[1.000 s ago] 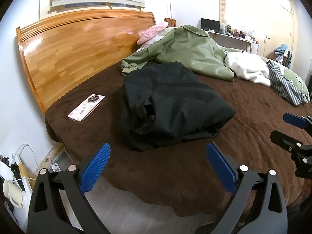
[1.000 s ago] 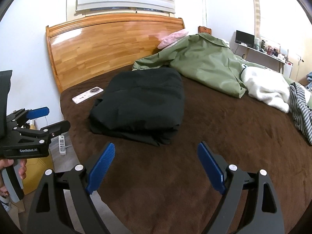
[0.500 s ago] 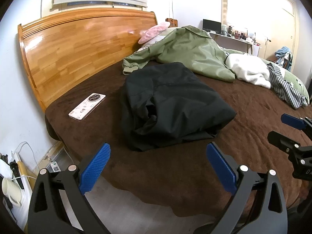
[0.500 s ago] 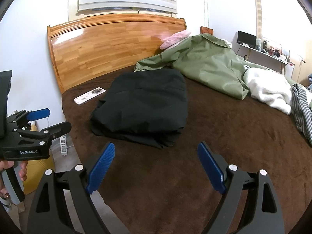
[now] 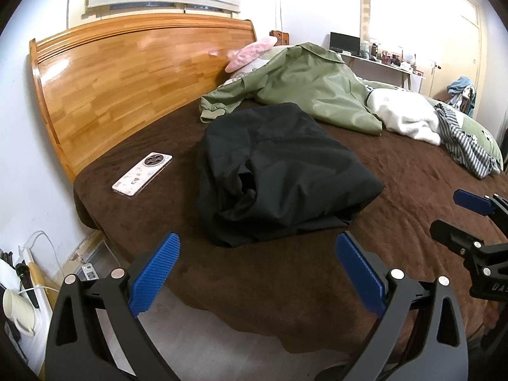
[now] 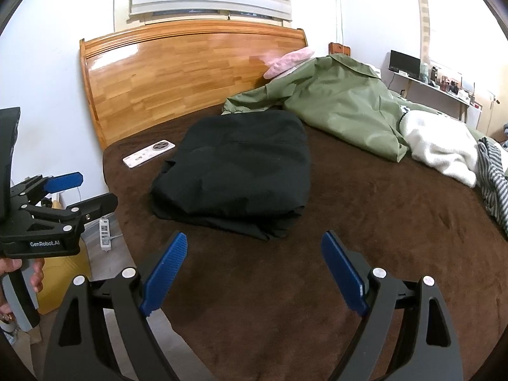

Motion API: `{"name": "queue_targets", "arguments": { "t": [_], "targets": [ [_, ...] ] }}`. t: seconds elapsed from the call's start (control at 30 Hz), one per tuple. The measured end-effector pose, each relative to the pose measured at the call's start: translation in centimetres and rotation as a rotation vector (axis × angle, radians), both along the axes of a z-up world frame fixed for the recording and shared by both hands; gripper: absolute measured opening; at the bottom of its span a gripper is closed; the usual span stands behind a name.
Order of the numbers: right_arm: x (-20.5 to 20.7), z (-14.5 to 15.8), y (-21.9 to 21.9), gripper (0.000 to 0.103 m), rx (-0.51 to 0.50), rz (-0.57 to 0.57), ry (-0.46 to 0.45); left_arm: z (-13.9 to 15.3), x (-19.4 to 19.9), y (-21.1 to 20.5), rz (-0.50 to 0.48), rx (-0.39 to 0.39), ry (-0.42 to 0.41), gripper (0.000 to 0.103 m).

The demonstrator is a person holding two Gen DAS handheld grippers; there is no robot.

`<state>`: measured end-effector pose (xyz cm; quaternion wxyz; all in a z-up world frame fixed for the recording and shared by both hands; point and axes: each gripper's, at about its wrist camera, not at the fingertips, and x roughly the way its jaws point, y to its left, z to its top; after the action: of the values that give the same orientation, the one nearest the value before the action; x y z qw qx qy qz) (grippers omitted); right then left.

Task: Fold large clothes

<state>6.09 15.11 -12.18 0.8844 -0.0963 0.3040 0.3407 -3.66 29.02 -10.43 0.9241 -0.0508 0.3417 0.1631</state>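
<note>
A black garment (image 5: 279,171) lies folded into a thick bundle on the brown bed (image 5: 285,273); it also shows in the right wrist view (image 6: 241,174). A green jacket (image 5: 311,82) lies unfolded behind it, also in the right wrist view (image 6: 343,104). My left gripper (image 5: 257,270) is open and empty, held off the bed's near edge, short of the black bundle. My right gripper (image 6: 254,273) is open and empty above the blanket, in front of the bundle. Each gripper shows at the side of the other's view.
A phone (image 5: 143,174) lies on the bed left of the bundle. A white fleece (image 5: 403,117) and a striped garment (image 5: 466,149) lie at the right. The wooden headboard (image 5: 127,82) stands behind. A power strip (image 6: 104,233) and a cup (image 5: 16,308) are on the floor side.
Both grippers have drawn back slightly and tilted up a little; the bundle sits a bit higher in both views. Nothing was taken hold of.
</note>
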Motion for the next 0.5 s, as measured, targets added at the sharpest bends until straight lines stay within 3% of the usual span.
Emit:
{"name": "queue_targets", "arguments": {
  "t": [0.5],
  "targets": [
    [-0.45, 0.44, 0.55, 0.086, -0.006, 0.0, -0.025, 0.28, 0.12, 0.86, 0.026, -0.001, -0.013, 0.096]
  ]
}}
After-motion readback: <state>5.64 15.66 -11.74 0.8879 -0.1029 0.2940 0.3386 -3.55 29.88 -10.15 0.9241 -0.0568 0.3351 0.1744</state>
